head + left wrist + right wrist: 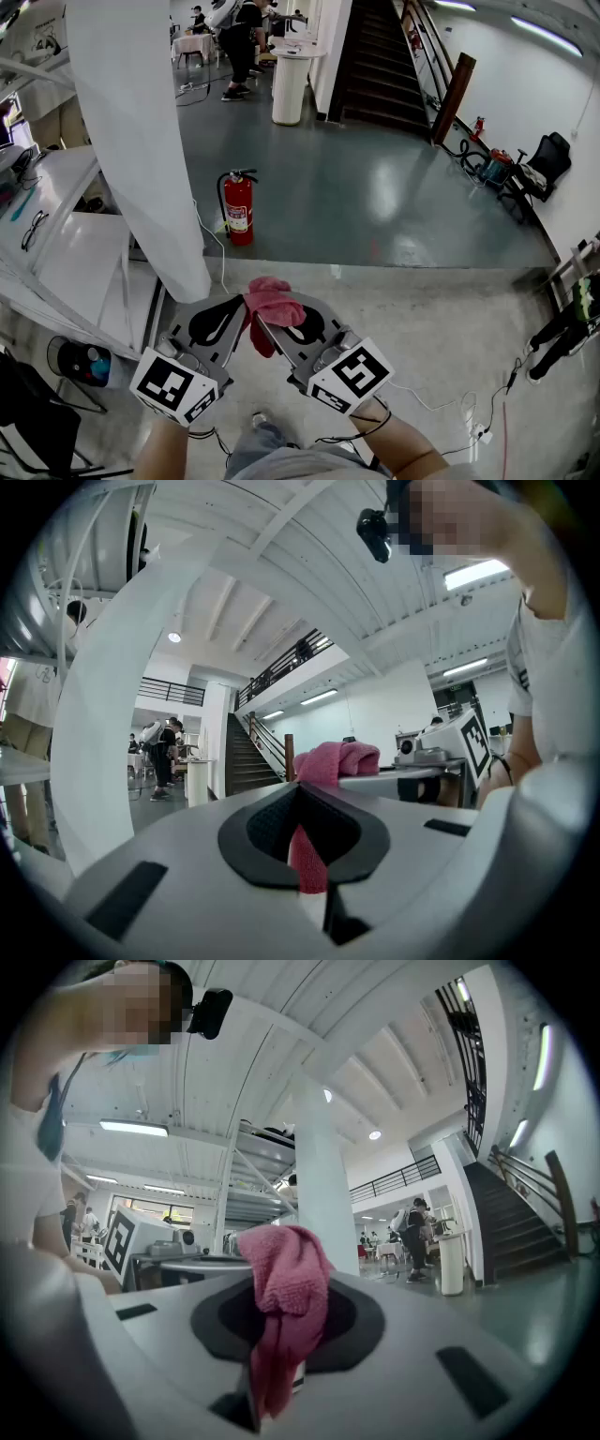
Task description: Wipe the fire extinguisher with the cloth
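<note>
while both hand-held tools sit side by side low in the head view, a pink terry cloth (272, 302), nubbly and bunched into soft folds, is held between their tips. the left gripper (230, 314) has smooth grey plastic jaws closed on a thin strip of the cloth. the left gripper view shows that strip as a narrow pink band pinched in the seam between the black textured pads (267, 832). the right gripper (274, 325) is likewise clamped on the cloth. in the right gripper view the fabric bulges above the closed jaws and drapes down over their front.

the red cylindrical fire extinguisher (238, 208), with a black hose, black handle and pale label, stands upright on the glossy grey floor (375, 206). it is well apart from the cloth and near a broad white column (141, 141).

only the head view shows the extinguisher. the left gripper view catches the right gripper's black-and-white marker cube (473, 742), and the right gripper view catches the left one's cube (122, 1237). all three views take in the dark staircase (380, 66).
</note>
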### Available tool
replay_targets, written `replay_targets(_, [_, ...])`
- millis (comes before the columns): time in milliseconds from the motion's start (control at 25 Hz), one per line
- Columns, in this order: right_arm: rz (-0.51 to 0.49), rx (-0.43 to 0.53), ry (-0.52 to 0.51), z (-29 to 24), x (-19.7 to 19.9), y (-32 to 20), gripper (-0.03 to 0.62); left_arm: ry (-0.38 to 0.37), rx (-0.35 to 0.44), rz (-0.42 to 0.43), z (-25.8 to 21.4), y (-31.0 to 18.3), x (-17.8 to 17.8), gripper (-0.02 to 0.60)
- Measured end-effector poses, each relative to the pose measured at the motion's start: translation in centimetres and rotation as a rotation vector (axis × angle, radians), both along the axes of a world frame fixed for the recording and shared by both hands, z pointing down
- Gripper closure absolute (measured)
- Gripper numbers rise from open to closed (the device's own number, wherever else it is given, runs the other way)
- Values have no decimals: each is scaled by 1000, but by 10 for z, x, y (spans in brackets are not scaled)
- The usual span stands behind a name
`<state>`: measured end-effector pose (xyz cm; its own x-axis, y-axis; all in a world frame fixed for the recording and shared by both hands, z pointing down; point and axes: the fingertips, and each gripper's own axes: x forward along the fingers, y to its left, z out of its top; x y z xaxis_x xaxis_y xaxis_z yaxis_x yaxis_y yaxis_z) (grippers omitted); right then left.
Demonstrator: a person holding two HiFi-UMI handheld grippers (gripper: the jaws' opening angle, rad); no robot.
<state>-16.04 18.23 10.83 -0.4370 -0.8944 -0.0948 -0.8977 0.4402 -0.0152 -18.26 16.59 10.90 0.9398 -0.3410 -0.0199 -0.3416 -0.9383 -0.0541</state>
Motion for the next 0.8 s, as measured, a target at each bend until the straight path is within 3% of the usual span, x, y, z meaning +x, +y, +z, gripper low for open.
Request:
replay_targets(520, [6, 0, -30, 5, -9, -36, 508, -1, 10, -3, 1, -35, -12, 574])
replay_targets(800, [40, 4, -40, 3, 16, -65, 508, 11, 6, 8, -1, -73, 0, 574])
